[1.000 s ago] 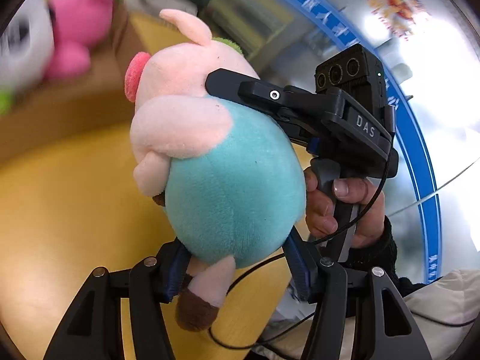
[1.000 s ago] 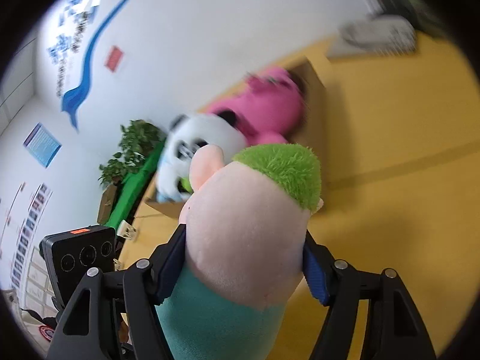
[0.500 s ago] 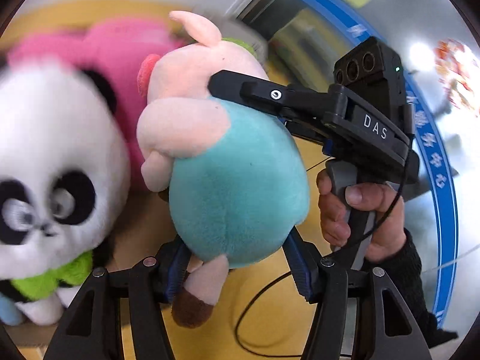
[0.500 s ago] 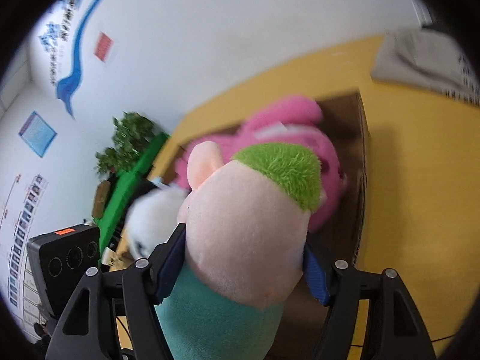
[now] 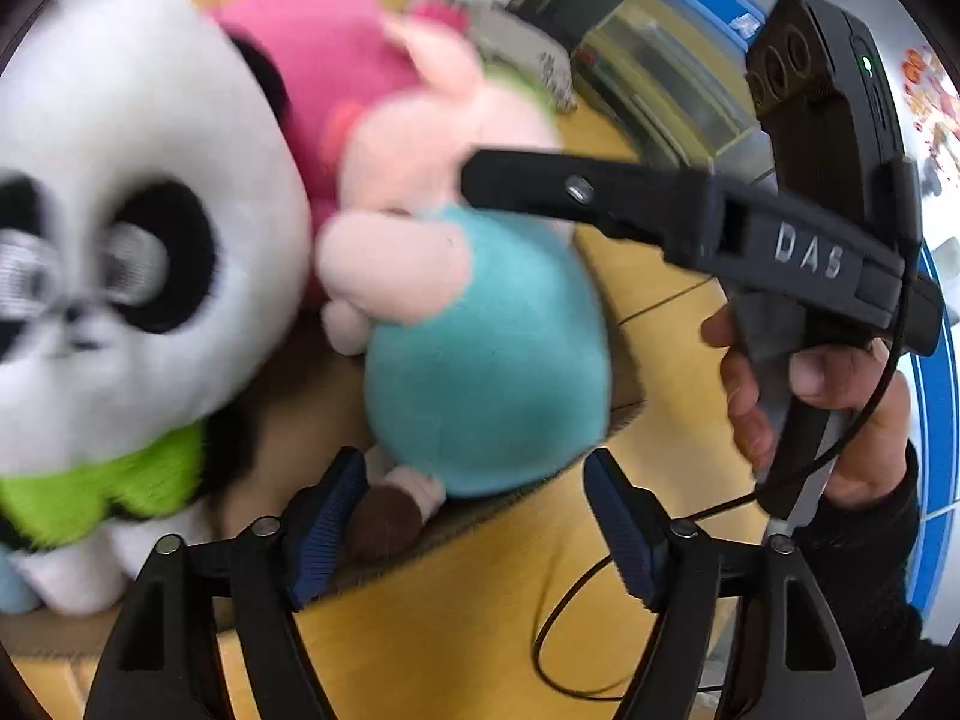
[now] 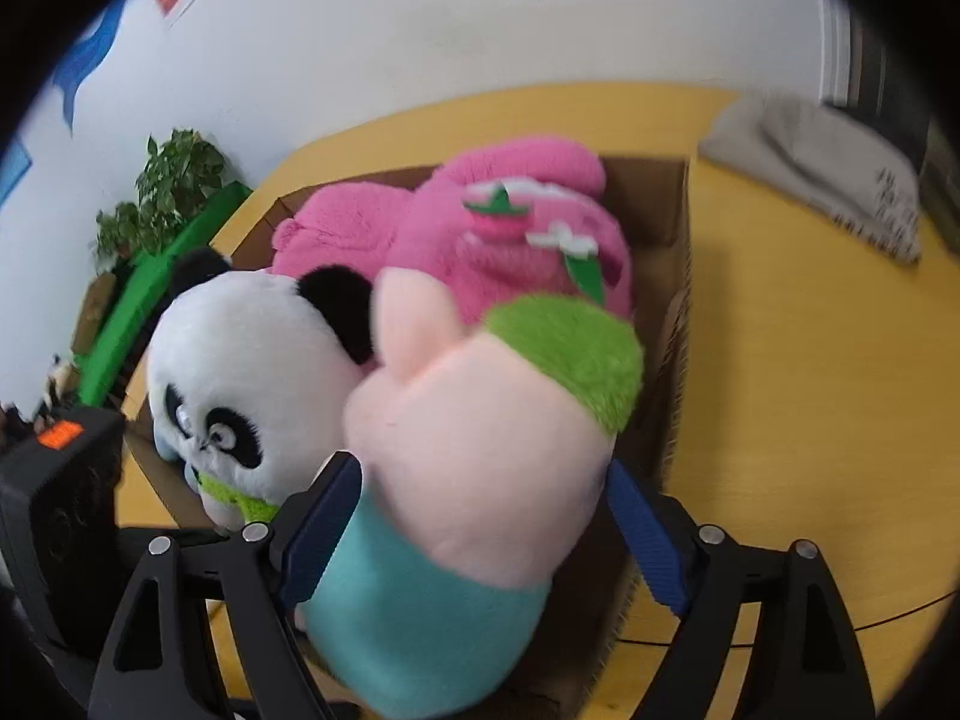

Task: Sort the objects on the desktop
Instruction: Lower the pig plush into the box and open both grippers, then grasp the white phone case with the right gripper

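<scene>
Step in hand: release of pig plush (image 5: 480, 354) over cardboard box (image 6: 672, 228), beside panda plush (image 5: 120, 276) and pink plush (image 6: 498, 240). Left gripper (image 5: 474, 516) and right gripper (image 6: 480, 516): jaws just opening, now spread, pads clear of pig plush between them. Next, by judgement: withdraw both upward; confirm pig plush settles inside.

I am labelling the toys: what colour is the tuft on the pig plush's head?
Bright green tuft on the pig plush; the right wrist view shows it best.
</scene>
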A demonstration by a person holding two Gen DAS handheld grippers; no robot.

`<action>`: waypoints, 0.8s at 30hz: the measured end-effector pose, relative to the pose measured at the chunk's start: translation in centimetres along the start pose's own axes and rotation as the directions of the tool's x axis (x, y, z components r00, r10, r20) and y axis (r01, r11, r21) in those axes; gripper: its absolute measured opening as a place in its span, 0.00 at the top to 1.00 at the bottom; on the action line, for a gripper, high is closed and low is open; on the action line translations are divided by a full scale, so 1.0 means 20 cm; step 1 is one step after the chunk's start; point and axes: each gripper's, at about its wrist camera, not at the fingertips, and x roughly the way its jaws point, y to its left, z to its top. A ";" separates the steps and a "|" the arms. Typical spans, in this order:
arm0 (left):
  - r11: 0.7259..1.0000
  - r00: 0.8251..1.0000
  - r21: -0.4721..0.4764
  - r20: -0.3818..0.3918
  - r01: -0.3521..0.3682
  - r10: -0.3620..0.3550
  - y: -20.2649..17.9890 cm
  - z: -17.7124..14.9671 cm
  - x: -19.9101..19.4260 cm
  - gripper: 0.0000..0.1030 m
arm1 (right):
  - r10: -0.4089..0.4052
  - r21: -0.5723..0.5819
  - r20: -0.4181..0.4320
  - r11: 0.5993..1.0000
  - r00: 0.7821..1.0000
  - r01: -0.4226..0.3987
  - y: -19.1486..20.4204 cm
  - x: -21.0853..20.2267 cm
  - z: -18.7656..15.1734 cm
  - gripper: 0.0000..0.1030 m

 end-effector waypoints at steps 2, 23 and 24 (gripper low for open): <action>0.999 0.997 0.022 0.067 0.027 -0.028 -0.03 -0.03 -0.13 0.19 | -0.025 -0.056 0.047 0.998 0.999 0.028 0.05 -0.12 0.02 0.18; 0.974 0.940 -0.012 0.258 -0.226 0.221 0.64 -0.65 -0.79 0.15 | 0.176 -0.080 0.164 0.983 0.971 -0.165 0.17 -0.50 -0.30 0.12; 0.974 0.942 -0.009 0.255 -0.225 0.220 0.65 -0.71 -0.79 0.15 | 0.156 -0.082 0.141 0.986 0.978 -0.145 0.19 -0.49 -0.34 0.12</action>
